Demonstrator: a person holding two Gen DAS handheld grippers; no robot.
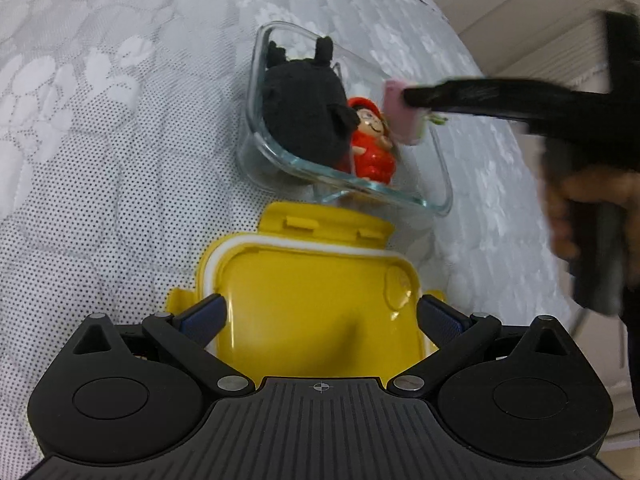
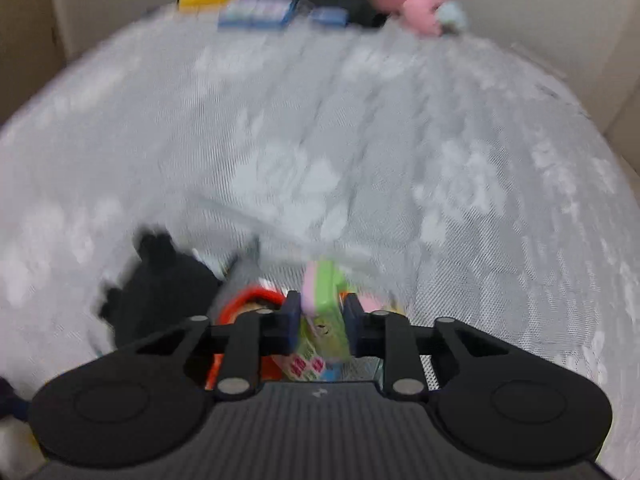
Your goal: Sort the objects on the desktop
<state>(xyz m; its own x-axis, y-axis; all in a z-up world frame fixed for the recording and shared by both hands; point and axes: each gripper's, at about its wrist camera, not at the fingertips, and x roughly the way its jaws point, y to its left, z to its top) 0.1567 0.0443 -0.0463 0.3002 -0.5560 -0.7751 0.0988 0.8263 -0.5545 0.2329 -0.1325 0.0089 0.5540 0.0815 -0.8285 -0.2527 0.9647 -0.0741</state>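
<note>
The right gripper (image 2: 322, 316) pinches a small pink-and-green block toy (image 2: 326, 300) over the clear glass container (image 1: 438, 184); released off-centre (view blurred), it could tip past that rim. The left gripper (image 1: 322, 316) is spread, straddling the yellow plastic lid (image 1: 312, 304) beside the container

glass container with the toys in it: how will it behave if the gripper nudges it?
The glass container looks thick-walled and rigid, so probably heavy for its size and breakable. On the textured tablecloth it would likely slide, not tip. The black plush and red figurine inside may shift.
</note>
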